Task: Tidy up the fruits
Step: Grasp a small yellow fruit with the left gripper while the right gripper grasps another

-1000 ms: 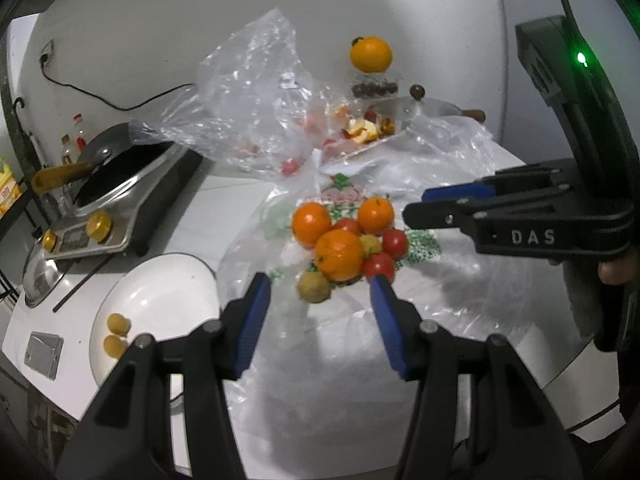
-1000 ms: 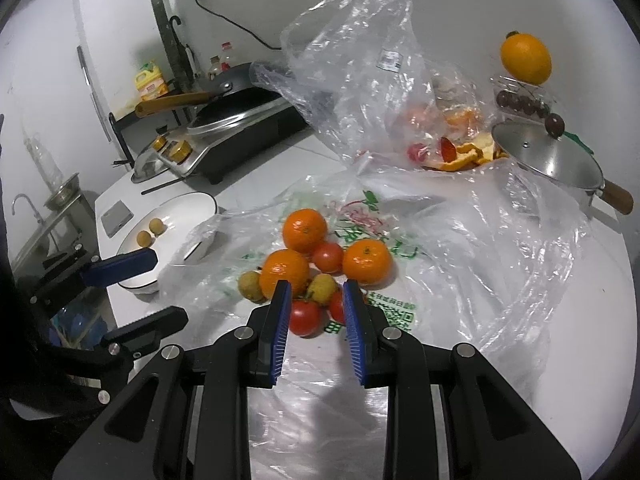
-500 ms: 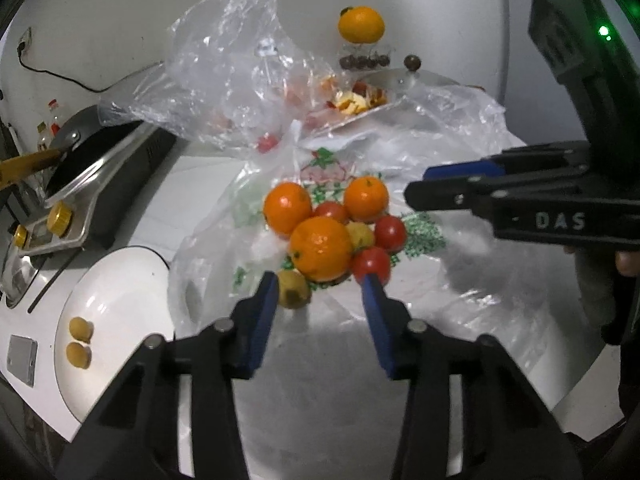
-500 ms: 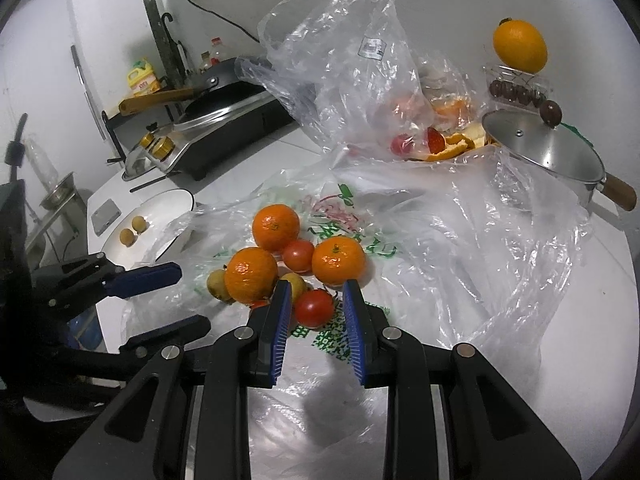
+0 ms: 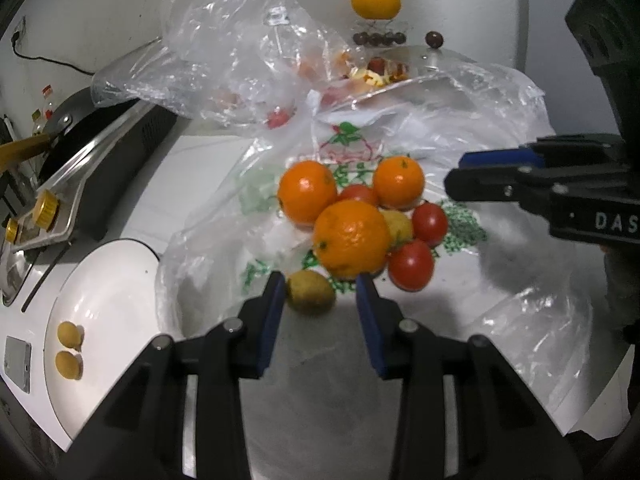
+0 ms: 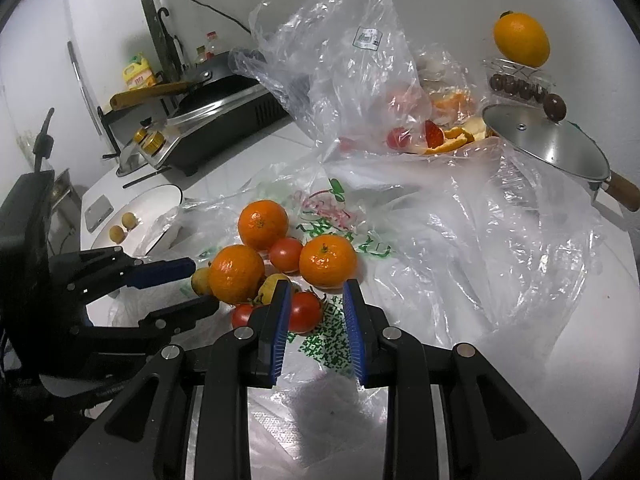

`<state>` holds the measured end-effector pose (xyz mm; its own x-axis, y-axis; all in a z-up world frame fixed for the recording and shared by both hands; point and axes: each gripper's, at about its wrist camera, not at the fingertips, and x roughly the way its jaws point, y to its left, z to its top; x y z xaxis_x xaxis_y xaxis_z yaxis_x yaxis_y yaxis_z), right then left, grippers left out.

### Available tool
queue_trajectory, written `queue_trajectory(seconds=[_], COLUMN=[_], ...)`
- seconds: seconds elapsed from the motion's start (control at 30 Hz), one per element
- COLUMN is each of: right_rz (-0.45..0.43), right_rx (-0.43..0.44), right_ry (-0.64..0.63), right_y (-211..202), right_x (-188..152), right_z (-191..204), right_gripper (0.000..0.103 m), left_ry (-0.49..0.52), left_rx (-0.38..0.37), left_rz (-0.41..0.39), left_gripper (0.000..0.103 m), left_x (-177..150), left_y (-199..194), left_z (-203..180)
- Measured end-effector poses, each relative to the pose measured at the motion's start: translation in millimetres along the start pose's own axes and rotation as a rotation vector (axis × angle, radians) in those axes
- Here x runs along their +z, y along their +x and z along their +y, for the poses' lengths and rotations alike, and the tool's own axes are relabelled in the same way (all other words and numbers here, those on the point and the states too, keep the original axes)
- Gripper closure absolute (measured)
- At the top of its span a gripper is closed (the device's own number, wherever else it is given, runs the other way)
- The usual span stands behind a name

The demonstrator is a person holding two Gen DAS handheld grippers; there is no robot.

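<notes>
A pile of fruit lies on a flattened clear plastic bag (image 5: pixel 500 320): three oranges, the nearest one (image 5: pixel 351 239) in front, red tomatoes (image 5: pixel 411 265) and small yellow-green fruits. My left gripper (image 5: pixel 320 284) is open, its fingertips either side of one yellow-green fruit (image 5: pixel 311 290). My right gripper (image 6: pixel 316 292) is open and empty, tips just before a tomato (image 6: pixel 305 311) and an orange (image 6: pixel 327 258). A white plate (image 5: pixel 108 280) at the left holds two small yellow fruits (image 5: pixel 70 334).
A second crumpled bag (image 5: pixel 240 40) with fruit and peel stands behind the pile. A stove with a pan (image 5: pixel 80 152) is at the left. A steel pot lid (image 6: pixel 548 144), a jar topped by an orange (image 6: pixel 520 40) and a phone (image 5: pixel 18 362) are around.
My left gripper has moved forward and down to the pile and its jaws have narrowed around the yellow-green fruit. My right gripper has come closer to the tomato and orange.
</notes>
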<state>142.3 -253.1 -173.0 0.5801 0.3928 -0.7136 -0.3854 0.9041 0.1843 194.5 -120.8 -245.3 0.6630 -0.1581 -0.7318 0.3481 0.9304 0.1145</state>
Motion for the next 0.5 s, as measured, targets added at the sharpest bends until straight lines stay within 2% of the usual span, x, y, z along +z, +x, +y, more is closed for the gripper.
queue_trajectory(seconds=[0.27, 0.3, 0.33, 0.5], right_rz=[0.013, 0.014, 0.015, 0.018], right_rx=[-0.018, -0.02, -0.022, -0.022], right_ry=[-0.01, -0.012, -0.016, -0.05], right_y=[5.6, 6.1, 6.5, 9.5], right_x=[0.5, 0.7, 0.8, 3.8], right_z=[2.9, 3.4, 4.9, 14.0], right_gripper=[0.075, 0.075, 0.075, 0.075], left_ry=[-0.01, -0.007, -0.004, -0.007], left_rx=[-0.019, -0.021, -0.022, -0.048], left_rz=[0.016, 0.015, 0.014, -0.001], left_gripper=[0.066, 0.072, 0.074, 0.075], left_x=[-1.2, -1.3, -0.7, -3.0], left_y=[10.2, 10.5, 11.7, 6.0], left_z=[7.7, 7.5, 8.4, 10.0])
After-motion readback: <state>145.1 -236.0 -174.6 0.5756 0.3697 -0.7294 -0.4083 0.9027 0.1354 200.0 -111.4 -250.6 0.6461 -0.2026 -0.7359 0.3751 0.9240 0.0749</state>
